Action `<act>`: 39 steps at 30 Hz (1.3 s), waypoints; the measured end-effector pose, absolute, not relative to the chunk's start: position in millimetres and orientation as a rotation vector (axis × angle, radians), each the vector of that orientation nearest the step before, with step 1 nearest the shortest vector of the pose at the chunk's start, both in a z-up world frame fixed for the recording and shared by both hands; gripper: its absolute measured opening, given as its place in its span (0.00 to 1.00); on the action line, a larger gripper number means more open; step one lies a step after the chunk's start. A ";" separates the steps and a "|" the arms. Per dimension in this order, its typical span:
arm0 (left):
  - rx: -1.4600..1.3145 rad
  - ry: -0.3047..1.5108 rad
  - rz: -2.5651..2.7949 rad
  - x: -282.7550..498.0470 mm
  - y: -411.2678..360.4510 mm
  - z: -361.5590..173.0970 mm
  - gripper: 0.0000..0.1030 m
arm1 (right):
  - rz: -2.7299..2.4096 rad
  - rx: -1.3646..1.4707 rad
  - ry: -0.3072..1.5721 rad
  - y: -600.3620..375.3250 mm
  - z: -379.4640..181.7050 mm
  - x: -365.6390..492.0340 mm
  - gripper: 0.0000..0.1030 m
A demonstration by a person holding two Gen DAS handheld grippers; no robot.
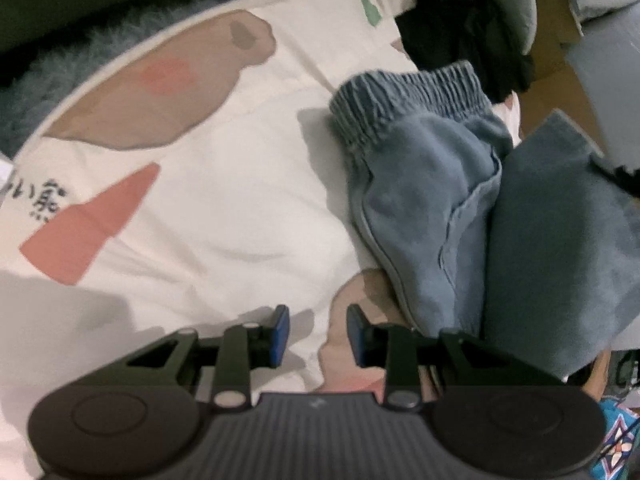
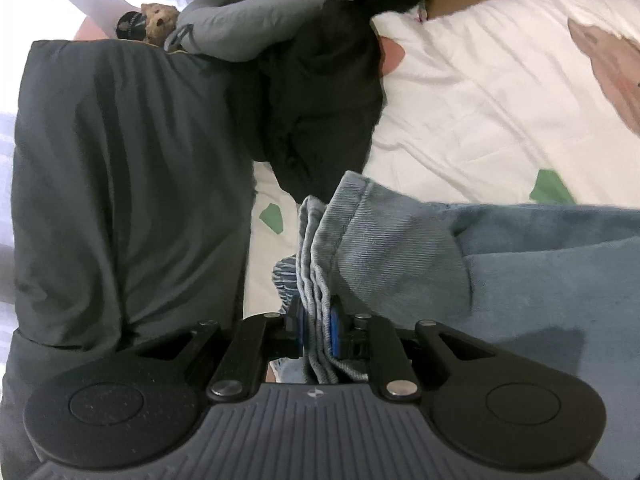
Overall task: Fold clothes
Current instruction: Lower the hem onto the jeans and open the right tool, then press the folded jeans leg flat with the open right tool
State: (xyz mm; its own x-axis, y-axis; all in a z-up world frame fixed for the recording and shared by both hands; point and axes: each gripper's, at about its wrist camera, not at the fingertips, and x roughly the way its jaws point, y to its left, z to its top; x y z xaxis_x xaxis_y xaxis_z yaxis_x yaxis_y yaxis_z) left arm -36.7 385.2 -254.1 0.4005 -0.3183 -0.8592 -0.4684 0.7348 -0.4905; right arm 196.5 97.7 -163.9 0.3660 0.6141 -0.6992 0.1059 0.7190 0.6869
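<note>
Blue denim trousers (image 1: 432, 184) with an elastic waistband (image 1: 404, 96) lie folded on the white patterned bed sheet (image 1: 224, 200), at the right of the left wrist view. My left gripper (image 1: 318, 332) is open and empty, just above the sheet, left of the trousers' near edge. In the right wrist view my right gripper (image 2: 318, 328) is shut on several stacked layers of the blue trousers (image 2: 384, 252). The rest of the trousers spreads to the right (image 2: 552, 272).
A dark grey garment (image 2: 120, 184) lies at the left of the right wrist view. A black garment (image 2: 324, 92) and a grey garment (image 2: 256, 24) lie beyond it. The black garment also shows in the left wrist view (image 1: 452, 36), beside a cardboard box (image 1: 556, 64).
</note>
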 end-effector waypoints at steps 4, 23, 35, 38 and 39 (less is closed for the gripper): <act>-0.770 1.187 0.141 -38.0 389.9 -252.0 0.32 | 0.382 0.748 1.193 114.5 -183.8 195.1 0.13; -0.731 1.104 0.292 -46.5 423.6 -216.7 0.32 | 0.494 0.618 1.199 137.0 -172.3 181.3 0.57; -0.665 0.998 0.267 -20.1 423.0 -163.5 0.51 | 0.528 0.506 1.148 67.4 -153.8 164.0 0.62; -0.613 0.979 0.232 -1.5 416.8 -153.5 0.59 | 0.545 0.501 1.147 48.0 -159.9 155.6 0.62; -0.596 0.981 0.223 5.3 412.8 -152.4 0.61 | 0.548 0.503 1.147 40.8 -162.7 152.6 0.62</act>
